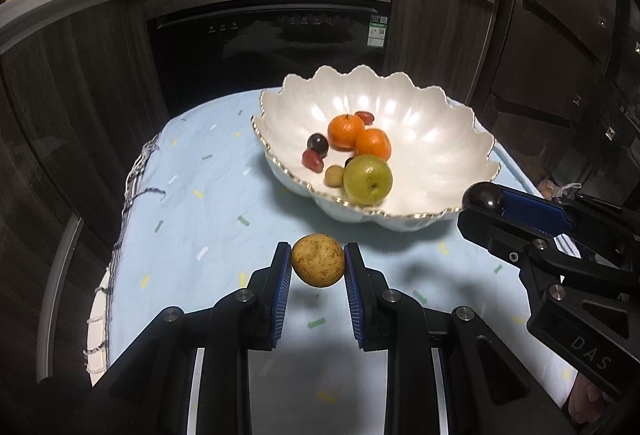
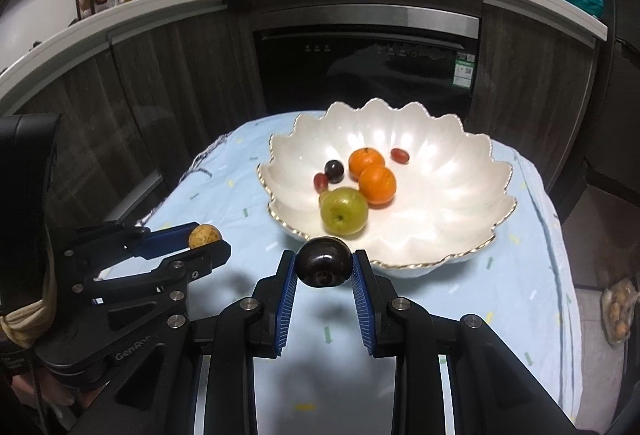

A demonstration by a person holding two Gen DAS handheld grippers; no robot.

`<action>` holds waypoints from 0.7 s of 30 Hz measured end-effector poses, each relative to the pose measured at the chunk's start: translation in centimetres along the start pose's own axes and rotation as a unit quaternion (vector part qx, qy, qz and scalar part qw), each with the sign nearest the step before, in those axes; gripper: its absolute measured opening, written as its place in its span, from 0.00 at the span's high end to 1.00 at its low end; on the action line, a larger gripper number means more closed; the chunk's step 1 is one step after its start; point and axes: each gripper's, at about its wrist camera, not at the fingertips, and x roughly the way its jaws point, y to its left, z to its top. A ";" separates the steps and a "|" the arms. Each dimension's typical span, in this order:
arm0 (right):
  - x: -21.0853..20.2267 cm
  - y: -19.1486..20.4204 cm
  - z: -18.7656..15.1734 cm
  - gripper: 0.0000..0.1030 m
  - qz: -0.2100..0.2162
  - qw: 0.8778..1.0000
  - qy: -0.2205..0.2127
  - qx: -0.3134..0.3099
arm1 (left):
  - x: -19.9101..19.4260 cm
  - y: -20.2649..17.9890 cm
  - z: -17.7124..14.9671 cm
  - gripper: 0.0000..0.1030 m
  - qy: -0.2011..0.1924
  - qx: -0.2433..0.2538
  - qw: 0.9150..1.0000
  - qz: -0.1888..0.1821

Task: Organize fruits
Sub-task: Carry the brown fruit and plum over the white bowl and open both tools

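Gripping a speckled tan longan (image 1: 318,265), left hand-held gripper (image 1: 318,267); right hand-held gripper (image 2: 324,264) clamping glossy dark grape (image 2: 324,262)

Both the left gripper (image 1: 318,255) and the right gripper (image 2: 324,260) are black linkage frames with silver pivot screws, ribbed blue pads (image 1: 282,299) and pale lettering.

Small fruit (image 1: 334,176) half behind apple (image 1: 368,180)

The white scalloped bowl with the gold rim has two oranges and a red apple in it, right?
Not quite. The white scalloped bowl with the gold rim does hold two oranges, but the apple is green, not red. The right wrist view shows it at the near side of the bowl.
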 end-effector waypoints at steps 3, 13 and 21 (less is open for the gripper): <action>-0.3 -0.6 0.4 0.71 -0.007 1.000 -0.007 0.003 | 0.0 -0.4 0.7 0.74 -0.005 0.002 1.000 0.002; -0.6 -3.1 2.0 0.71 -0.030 0.999 -0.020 0.023 | 0.8 -1.8 3.6 0.74 -0.015 0.009 1.000 0.003; -0.3 -4.9 3.2 0.71 -0.046 0.998 -0.024 0.035 | 1.8 -2.5 5.4 0.74 -0.017 0.013 1.000 0.001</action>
